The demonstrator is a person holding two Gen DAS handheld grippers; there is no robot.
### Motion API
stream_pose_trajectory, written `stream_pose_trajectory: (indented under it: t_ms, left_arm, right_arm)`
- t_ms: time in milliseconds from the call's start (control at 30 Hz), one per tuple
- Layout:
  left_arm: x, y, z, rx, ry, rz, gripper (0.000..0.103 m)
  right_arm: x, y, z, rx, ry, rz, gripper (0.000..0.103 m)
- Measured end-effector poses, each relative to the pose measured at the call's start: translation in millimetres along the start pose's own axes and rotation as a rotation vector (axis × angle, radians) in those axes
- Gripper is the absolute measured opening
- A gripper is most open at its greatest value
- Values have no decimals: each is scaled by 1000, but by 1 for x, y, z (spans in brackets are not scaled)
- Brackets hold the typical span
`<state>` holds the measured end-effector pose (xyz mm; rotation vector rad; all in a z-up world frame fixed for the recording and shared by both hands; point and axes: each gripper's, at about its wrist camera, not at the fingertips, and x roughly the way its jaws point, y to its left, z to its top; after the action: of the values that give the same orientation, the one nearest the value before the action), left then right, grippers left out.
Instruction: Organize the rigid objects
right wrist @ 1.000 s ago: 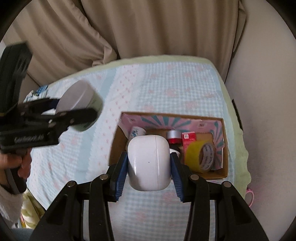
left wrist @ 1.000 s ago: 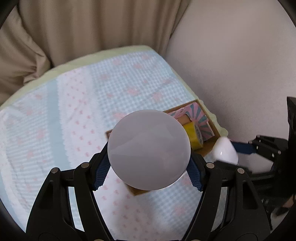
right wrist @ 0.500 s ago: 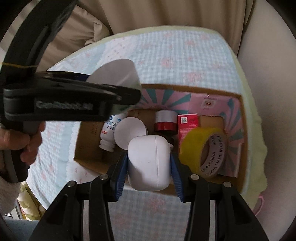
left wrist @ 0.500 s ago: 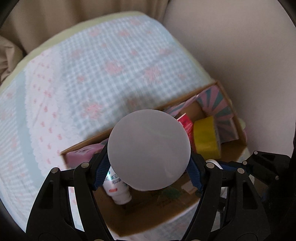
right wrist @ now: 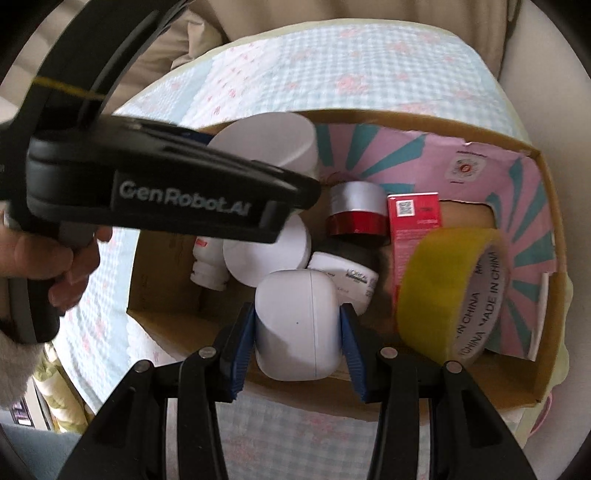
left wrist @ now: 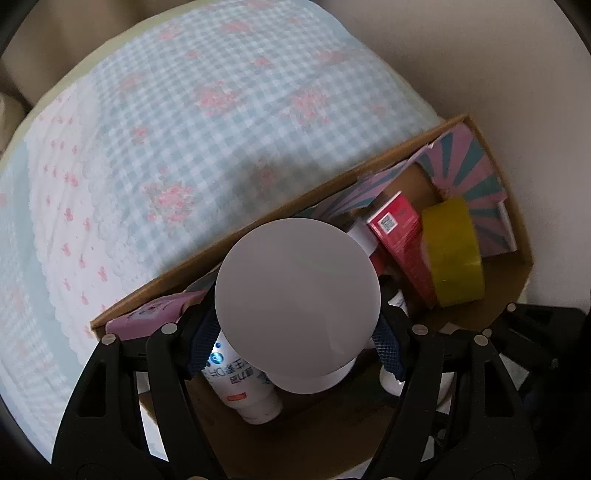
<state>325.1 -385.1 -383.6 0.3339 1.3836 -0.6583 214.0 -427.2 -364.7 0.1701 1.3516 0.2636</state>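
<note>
Checked floral cloth [left wrist: 192, 122], beige curtain [right wrist: 295, 22]

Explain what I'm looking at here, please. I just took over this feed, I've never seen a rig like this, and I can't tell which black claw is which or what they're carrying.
There is no robot arm. A person holds two hand-held two-finger grippers, each with a fisheye camera looking along its fingers.

The left wrist picture shows the left gripper closed on a round white jar, held above the cardboard box. In the right wrist picture the same gripper is the big black bar lettered GenRobot.AI, with the person's hand on its handle.

The right gripper is closed on a white earbud-style case over the box's near edge.

The box sits on a blue checked cloth. Inside lie a yellow tape roll, a red carton, a silver and red jar, a white bottle and another white lid.
</note>
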Motion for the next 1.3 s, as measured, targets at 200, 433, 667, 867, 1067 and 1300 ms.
stream_pose_trajectory:
  t_ms: [200,433,667,867,1067,1300]
  left_arm:
    - [-18,8,-5,-24,-26,30,103]
    - [-45,26,-20,-46,-50,57,103]
    - [-54,32,-32,-93,-55,43,103]
    - [-70,27,-42,-100,-80,39,103]
    - [-99,24,-58,-107,-124,42,103]
    - [-174,30,-100,-168,-223,49,103]
  right_arm:
    - [1,-1,0,45,3,19,81]
    - [-15,-4,-14,78,-15,-54,103]
    - [-22,-3,-22,98,-29,-65,103]
    - [-34,1,-22,108,-52,-71,103]
    - [-54,12,-26,104,-88,-87,103]
    - [-92,38,-33,105,-129,-102,103]
